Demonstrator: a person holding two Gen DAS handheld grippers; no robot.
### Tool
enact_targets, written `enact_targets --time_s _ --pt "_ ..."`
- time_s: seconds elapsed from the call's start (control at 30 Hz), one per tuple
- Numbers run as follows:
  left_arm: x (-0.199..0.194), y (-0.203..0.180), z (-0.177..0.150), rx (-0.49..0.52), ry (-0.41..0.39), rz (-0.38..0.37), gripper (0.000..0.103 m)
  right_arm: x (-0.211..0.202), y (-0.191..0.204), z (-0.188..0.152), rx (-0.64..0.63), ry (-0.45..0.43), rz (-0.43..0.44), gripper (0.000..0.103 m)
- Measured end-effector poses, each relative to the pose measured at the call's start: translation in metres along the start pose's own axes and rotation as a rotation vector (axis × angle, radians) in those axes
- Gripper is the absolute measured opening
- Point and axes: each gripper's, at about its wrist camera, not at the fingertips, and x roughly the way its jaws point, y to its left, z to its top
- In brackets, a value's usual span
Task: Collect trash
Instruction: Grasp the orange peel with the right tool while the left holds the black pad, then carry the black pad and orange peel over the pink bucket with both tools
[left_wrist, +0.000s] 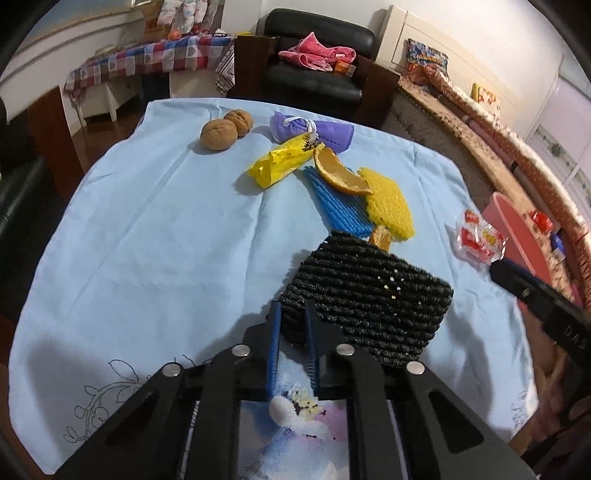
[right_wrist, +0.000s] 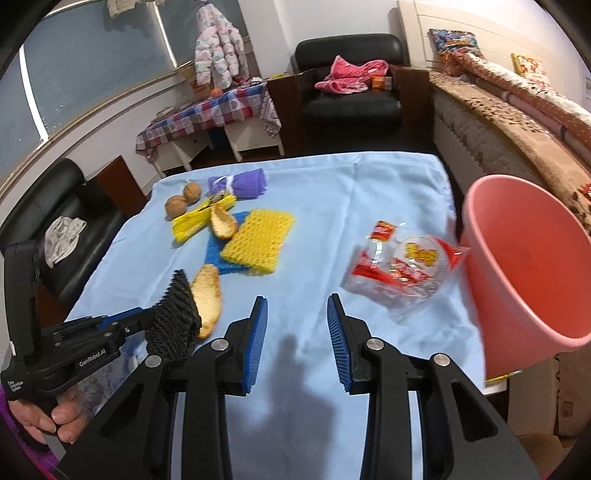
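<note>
My left gripper (left_wrist: 291, 314) is shut on a black foam net (left_wrist: 369, 295) and holds it above the blue tablecloth (left_wrist: 147, 240); it also shows in the right wrist view (right_wrist: 173, 317). My right gripper (right_wrist: 297, 314) is open and empty over the cloth. A clear red-printed wrapper (right_wrist: 402, 266) lies just ahead and right of it, next to the pink bucket (right_wrist: 524, 258). A yellow wrapper (left_wrist: 284, 160), orange peels (left_wrist: 340, 171), a blue net (left_wrist: 340, 206) and a yellow net (left_wrist: 388, 201) lie mid-table.
Two walnuts (left_wrist: 225, 129) and a rolled purple cloth (left_wrist: 314, 129) lie at the table's far side. A black armchair (right_wrist: 347, 85) stands beyond the table, a bed (right_wrist: 517, 122) to the right, and a black sofa (right_wrist: 66, 221) to the left.
</note>
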Motion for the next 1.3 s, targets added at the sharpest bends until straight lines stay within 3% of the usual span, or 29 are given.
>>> enact_targets --time_s 0.07,0.1,0.37,0.43,0.5,0.67,0.73,0.87,1.0,1.23,1.27,1.3 --pt "-0.004 0.007 0.002 -0.02 -0.008 -0.016 0.007 0.004 0.004 0.001 0.003 0.012 0.026 0.034" --pt "-0.007 0.012 0.004 -0.028 -0.021 -0.011 0.0 0.006 0.006 0.002 0.004 0.019 0.044 0.034" --pt "-0.019 0.044 0.012 -0.099 -0.046 -0.019 0.0 0.036 0.033 0.004 -0.038 0.076 0.121 0.034" --pt "-0.022 0.048 0.011 -0.113 -0.046 -0.032 0.008 0.045 0.04 0.006 -0.047 0.091 0.138 0.034" --pt "-0.024 0.048 0.009 -0.102 -0.05 -0.036 0.034 0.053 0.045 0.009 -0.051 0.106 0.163 0.034" --pt "-0.028 0.047 0.005 -0.086 -0.038 -0.08 0.038 0.075 0.06 0.01 -0.097 0.146 0.163 0.034" --pt "-0.028 0.045 0.002 -0.078 -0.024 -0.096 0.038 0.082 0.062 0.009 -0.083 0.169 0.184 0.034" --pt "-0.024 0.041 -0.005 -0.073 0.021 -0.105 0.038 0.083 0.066 0.007 -0.088 0.177 0.188 0.008" --pt "-0.011 0.036 -0.013 -0.087 0.096 -0.086 0.039 0.076 0.063 0.007 -0.068 0.154 0.187 0.007" --pt "-0.002 0.023 -0.006 -0.124 0.087 -0.028 0.04 0.064 0.057 0.001 -0.067 0.147 0.194 0.007" --pt "-0.001 0.022 -0.005 -0.128 0.082 -0.015 0.033 0.062 0.055 0.001 -0.066 0.15 0.196 0.007" --pt "0.001 0.019 -0.004 -0.134 0.084 -0.011 0.019 0.062 0.054 -0.001 -0.064 0.155 0.199 0.007"
